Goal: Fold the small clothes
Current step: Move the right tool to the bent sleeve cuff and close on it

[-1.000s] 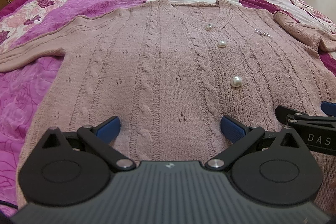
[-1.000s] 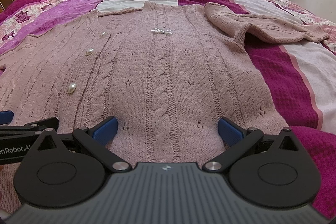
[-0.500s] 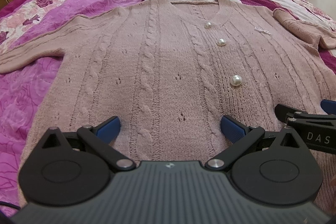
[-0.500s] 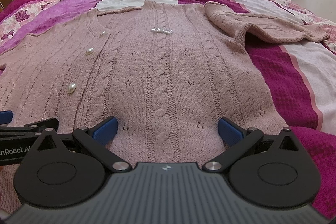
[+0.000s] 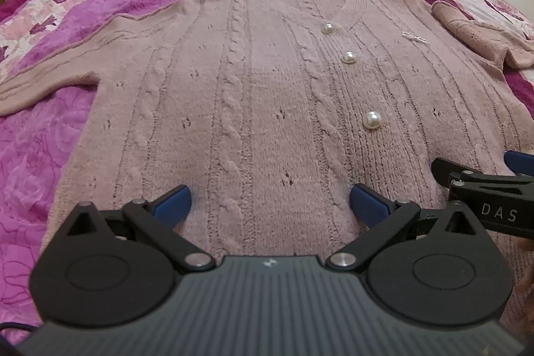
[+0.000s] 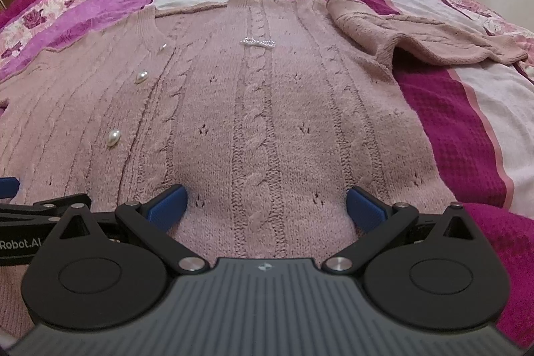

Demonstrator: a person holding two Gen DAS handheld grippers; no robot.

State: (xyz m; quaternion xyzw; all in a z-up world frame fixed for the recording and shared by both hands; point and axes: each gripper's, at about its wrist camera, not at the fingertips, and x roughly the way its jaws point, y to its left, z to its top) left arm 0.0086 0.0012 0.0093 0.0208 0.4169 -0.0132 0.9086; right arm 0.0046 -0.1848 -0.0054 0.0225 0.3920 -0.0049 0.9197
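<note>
Cardigan (image 5: 253, 109) flat ahead, unfolded | L grip (image 5: 268, 201) & R grip (image 6: 265, 202) both wide, empty | chg: you've barely nudged fwd; fold not begun.

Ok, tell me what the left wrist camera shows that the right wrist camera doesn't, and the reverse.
Only the left wrist view shows the cardigan's left sleeve stretched flat across the bedspread, and all three pearl buttons plainly, including the top one.

Only the right wrist view shows the right sleeve in full, crumpled and folded over on itself, plus the cardigan's right side edge against the dark magenta stripe.

Both show the pink cable-knit cardigan lying flat, its sparkly bow brooch, and an open gripper low over the hem: left gripper, right gripper.
</note>
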